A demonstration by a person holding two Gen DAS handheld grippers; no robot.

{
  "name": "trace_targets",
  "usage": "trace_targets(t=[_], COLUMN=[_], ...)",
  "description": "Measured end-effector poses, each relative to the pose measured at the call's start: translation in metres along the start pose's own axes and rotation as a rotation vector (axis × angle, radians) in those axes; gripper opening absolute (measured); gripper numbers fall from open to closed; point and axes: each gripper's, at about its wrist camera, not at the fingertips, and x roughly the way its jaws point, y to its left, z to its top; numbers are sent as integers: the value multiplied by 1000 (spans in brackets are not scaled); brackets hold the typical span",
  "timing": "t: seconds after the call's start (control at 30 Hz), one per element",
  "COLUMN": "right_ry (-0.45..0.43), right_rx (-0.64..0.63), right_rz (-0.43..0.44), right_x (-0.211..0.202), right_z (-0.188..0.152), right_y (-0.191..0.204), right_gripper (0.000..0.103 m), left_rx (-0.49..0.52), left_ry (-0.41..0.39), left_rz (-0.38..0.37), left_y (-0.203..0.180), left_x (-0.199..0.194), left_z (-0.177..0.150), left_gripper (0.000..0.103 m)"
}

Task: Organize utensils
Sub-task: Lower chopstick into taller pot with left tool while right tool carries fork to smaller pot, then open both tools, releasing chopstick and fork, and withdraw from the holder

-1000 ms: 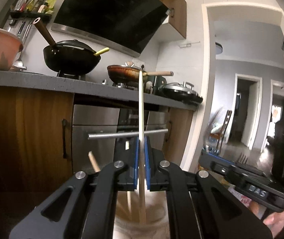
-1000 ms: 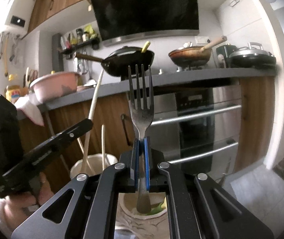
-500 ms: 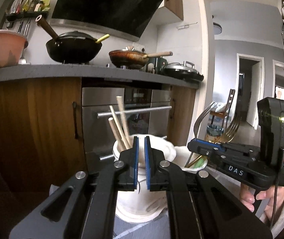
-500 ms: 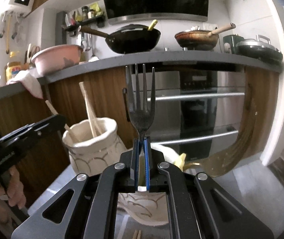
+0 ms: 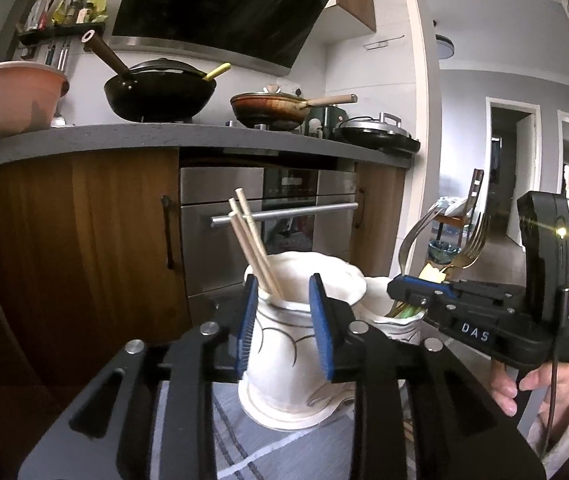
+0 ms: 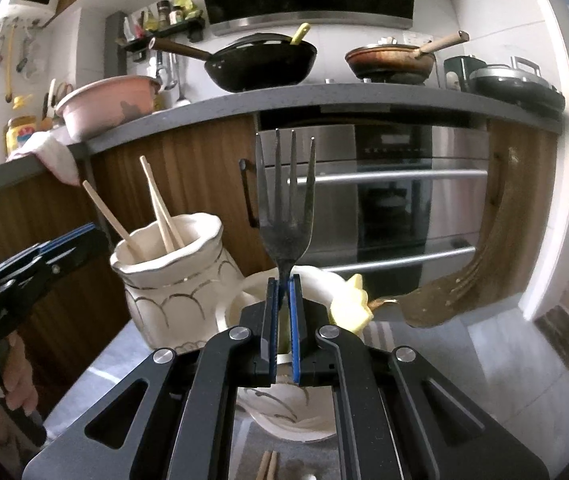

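Observation:
A tall white ceramic jar [image 5: 284, 344] [image 6: 172, 280] holds several wooden chopsticks [image 5: 250, 240] [image 6: 160, 208]. My left gripper [image 5: 282, 314] [image 6: 44, 256] sits just in front of this jar; its jaws are opening and nothing is between the pads. A shorter white jar [image 5: 376, 292] [image 6: 316, 276] stands beside it with a gold fork [image 5: 472, 248] and a yellow-handled utensil [image 6: 352, 300] inside. My right gripper [image 6: 283, 320] [image 5: 416, 294] is shut on the handle of a steel fork [image 6: 284, 200] [image 5: 412, 236], tines up, over the shorter jar.
Both jars stand on a grey striped cloth [image 5: 244, 440]. More chopsticks [image 6: 268, 468] lie on it near the front edge. Behind are wooden cabinets, an oven [image 6: 404, 200] and a counter with a black wok [image 5: 160, 92]. A doorway [image 5: 504, 180] opens at the right.
The chopstick that my left gripper held a second ago now stands in the tall jar, and its jaws have opened. The right gripper has sunk with the fork toward the shorter jar.

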Motion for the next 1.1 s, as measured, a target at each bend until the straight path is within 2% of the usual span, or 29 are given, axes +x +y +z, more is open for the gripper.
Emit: trace_targets(t=[0.17, 0.23, 0.33, 0.37, 0.43, 0.6, 0.8, 0.87, 0.93, 1.1], right_ry=[6, 10, 18, 20, 22, 8, -46, -85, -112, -141], right_rx=[12, 20, 24, 26, 33, 34, 26, 17, 11, 13], right_rz=[-16, -20, -23, -20, -8, 6, 35, 46, 45, 49], right_x=[-3, -5, -7, -7, -7, -11, -23, -30, -36, -47], right_z=[0, 0, 0, -1, -1, 0, 4, 5, 8, 11], right_y=[-3, -5, -6, -6, -7, -3, 1, 4, 6, 7], right_gripper=[6, 6, 8, 10, 14, 24, 52, 70, 76, 85], left_rx=[-17, -16, -17, -16, -16, -21, -42, -44, -44, -50], left_ry=[1, 0, 0, 1, 2, -2, -9, -16, -25, -12], left_rz=[23, 34, 39, 39, 39, 43, 49, 54, 63, 81], left_y=[5, 5, 5, 5, 5, 6, 9, 9, 9, 8], left_x=[-6, -6, -6, -5, -5, -5, -6, -8, -10, -11], left_z=[-5, -6, -8, -8, -8, -9, -9, -9, -8, -7], left_gripper=[38, 51, 56, 57, 66, 72, 85, 91, 97, 97])
